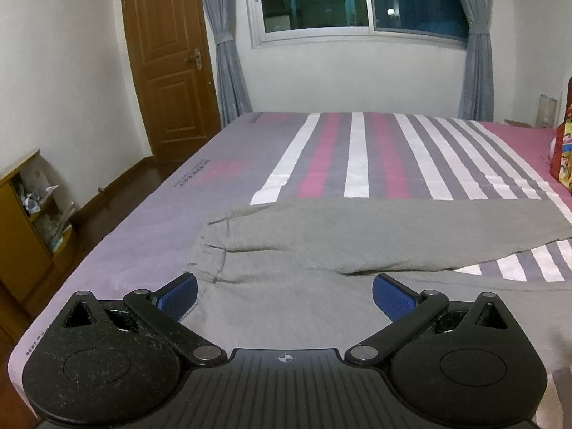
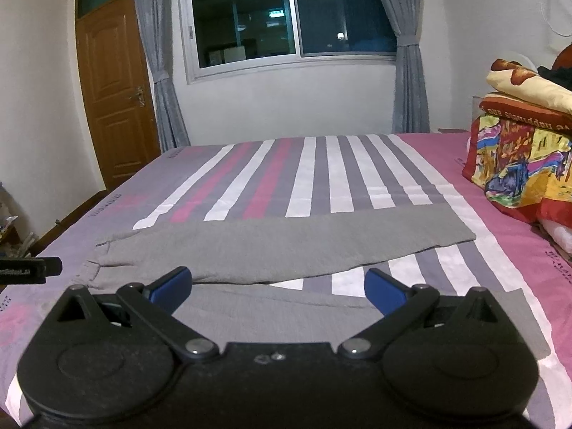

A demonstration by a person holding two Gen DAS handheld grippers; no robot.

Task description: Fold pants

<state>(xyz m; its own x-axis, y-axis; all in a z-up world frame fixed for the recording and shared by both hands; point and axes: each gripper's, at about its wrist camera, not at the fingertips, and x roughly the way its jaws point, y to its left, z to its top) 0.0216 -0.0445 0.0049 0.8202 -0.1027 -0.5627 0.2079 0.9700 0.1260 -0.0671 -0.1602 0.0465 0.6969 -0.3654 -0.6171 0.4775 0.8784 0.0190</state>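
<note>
Grey pants [image 1: 321,239] lie spread flat on the striped bed, waistband at the left and both legs running to the right in a V. They also show in the right wrist view [image 2: 286,246]. My left gripper [image 1: 285,298] is open and empty, hovering over the waist and hip area near the bed's front. My right gripper [image 2: 278,291] is open and empty, hovering over the near leg [image 2: 271,318]. The far leg's hem [image 2: 461,228] lies at the right. The left gripper's side [image 2: 28,271] shows at the left edge of the right wrist view.
The bed sheet [image 1: 357,153] has pink, white and grey stripes. A stack of colourful folded quilts [image 2: 522,157] sits at the bed's right side. A wooden door [image 1: 168,60], a small shelf [image 1: 25,214] and a curtained window [image 1: 357,0] stand beyond the bed.
</note>
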